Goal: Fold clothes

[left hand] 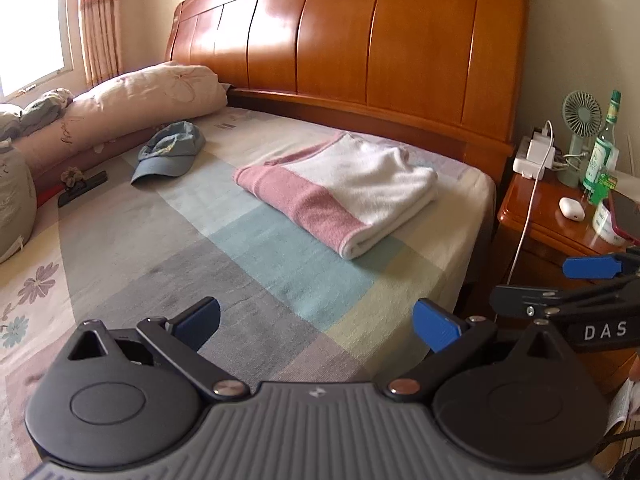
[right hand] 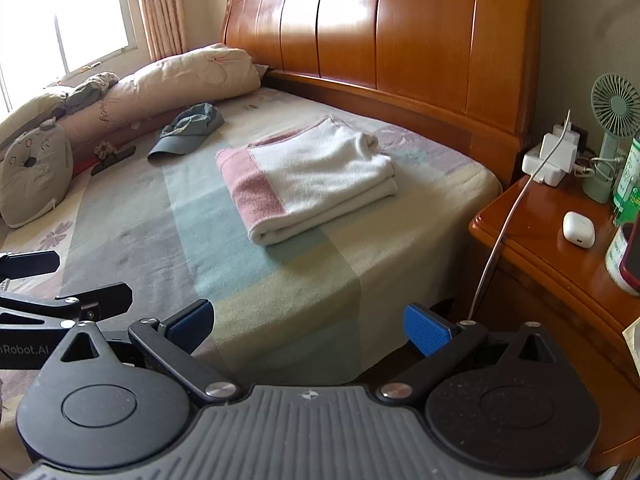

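A white and pink cloth (left hand: 340, 188) (right hand: 308, 178) lies folded into a thick rectangle on the bed, near the headboard. My left gripper (left hand: 318, 322) hovers open over the near part of the bed, well short of the cloth, with nothing between its blue pads. My right gripper (right hand: 310, 326) is open too, held above the bed's near corner and empty. In the left wrist view the right gripper (left hand: 560, 284) shows at the right edge, with its fingers apart. In the right wrist view the left gripper (right hand: 60, 280) shows at the left edge.
A blue cap (left hand: 170, 152) (right hand: 188, 130) lies left of the cloth, beside long pillows (left hand: 132, 100). The wooden headboard (left hand: 360, 40) rises behind. A nightstand (right hand: 560, 256) on the right carries a fan (right hand: 612, 128), a charger with a cable (right hand: 552, 156), a bottle (left hand: 604, 148) and an earbud case (right hand: 578, 229).
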The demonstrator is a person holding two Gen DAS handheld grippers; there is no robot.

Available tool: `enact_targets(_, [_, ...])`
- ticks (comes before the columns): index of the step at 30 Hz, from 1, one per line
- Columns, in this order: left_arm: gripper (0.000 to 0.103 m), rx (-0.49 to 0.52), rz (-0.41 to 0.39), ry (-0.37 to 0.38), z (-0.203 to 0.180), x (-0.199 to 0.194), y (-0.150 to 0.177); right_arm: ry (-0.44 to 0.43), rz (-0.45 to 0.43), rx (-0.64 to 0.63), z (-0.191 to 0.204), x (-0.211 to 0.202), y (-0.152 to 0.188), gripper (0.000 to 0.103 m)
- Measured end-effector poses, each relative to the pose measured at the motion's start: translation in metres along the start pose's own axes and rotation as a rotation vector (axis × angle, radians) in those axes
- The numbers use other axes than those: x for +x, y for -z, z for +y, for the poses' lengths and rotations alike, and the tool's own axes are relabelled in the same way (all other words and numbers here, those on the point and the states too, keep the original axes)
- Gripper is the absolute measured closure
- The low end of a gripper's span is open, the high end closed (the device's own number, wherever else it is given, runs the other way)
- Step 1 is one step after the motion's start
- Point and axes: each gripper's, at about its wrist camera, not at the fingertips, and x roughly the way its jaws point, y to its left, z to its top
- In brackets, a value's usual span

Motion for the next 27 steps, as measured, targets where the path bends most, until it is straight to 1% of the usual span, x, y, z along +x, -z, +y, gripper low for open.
enact_targets(10, [0.001,-0.013,-0.02,0.03,0.004,-0.01,0.002,0.011,-0.013,-0.019,0.009,-0.007,-0.003,0.0])
enact_targets(27, [0.001,-0.036,-0.021,0.029,0.009,-0.013,0.005,0.011,-0.021,-0.033,0.017,-0.009,-0.004,0.0])
